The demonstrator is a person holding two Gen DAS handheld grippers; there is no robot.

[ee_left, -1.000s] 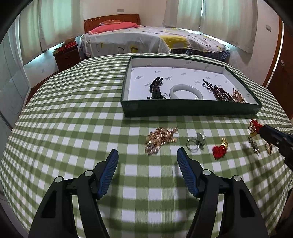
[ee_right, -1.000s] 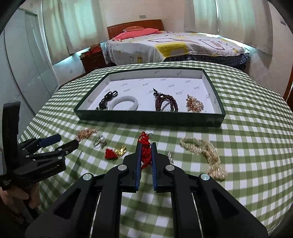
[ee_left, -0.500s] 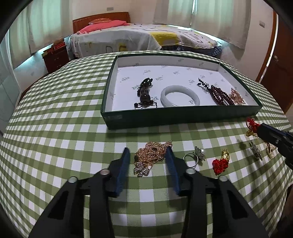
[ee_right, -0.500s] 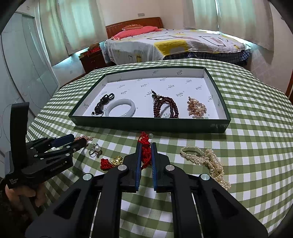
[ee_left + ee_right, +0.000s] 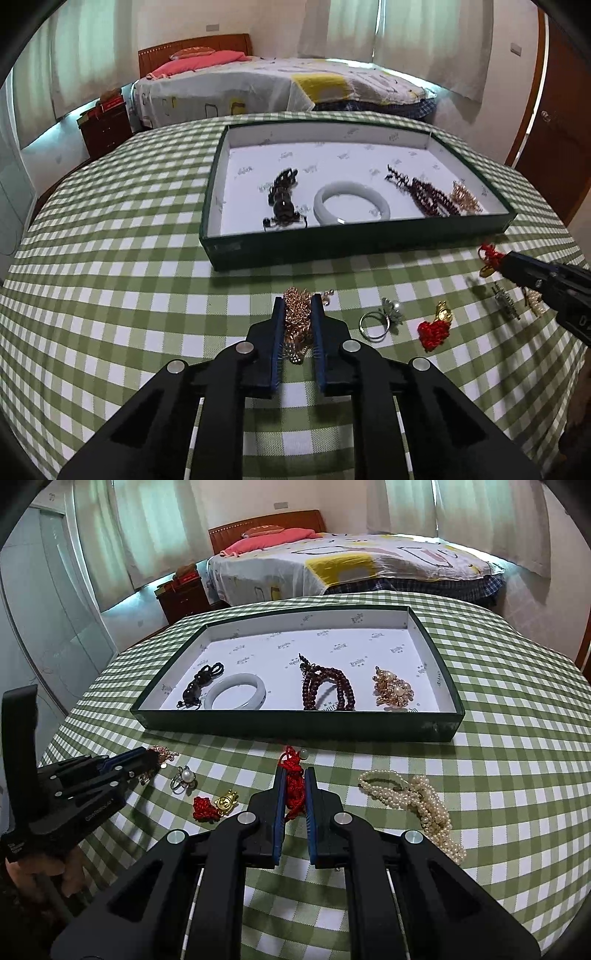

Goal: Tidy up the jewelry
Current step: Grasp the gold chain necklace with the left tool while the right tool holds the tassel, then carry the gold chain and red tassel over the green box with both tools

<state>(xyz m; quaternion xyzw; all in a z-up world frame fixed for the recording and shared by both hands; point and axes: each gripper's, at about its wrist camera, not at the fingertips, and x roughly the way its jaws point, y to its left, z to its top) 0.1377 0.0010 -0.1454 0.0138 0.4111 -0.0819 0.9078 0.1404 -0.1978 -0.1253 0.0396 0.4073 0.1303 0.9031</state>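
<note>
My left gripper (image 5: 297, 306) is shut on a gold chain necklace (image 5: 296, 325) that lies on the green checked cloth, in front of the green tray (image 5: 354, 245). My right gripper (image 5: 294, 779) is shut on a red knotted cord charm (image 5: 293, 788) and holds it just above the cloth, in front of the tray (image 5: 295, 725). The tray holds a black bead bracelet (image 5: 199, 686), a white bangle (image 5: 236, 696), dark red beads (image 5: 327, 690) and a gold brooch (image 5: 393, 688).
Loose on the cloth are a pearl ring (image 5: 182, 780), a red knot with a gold charm (image 5: 214, 805) and a pearl necklace (image 5: 413, 801). A silver brooch (image 5: 504, 301) lies under the right gripper. A bed stands beyond the table.
My left gripper moved forward over the gold necklace and closed on it. My right gripper kept its hold on the red cord charm and stayed in front of the tray.
</note>
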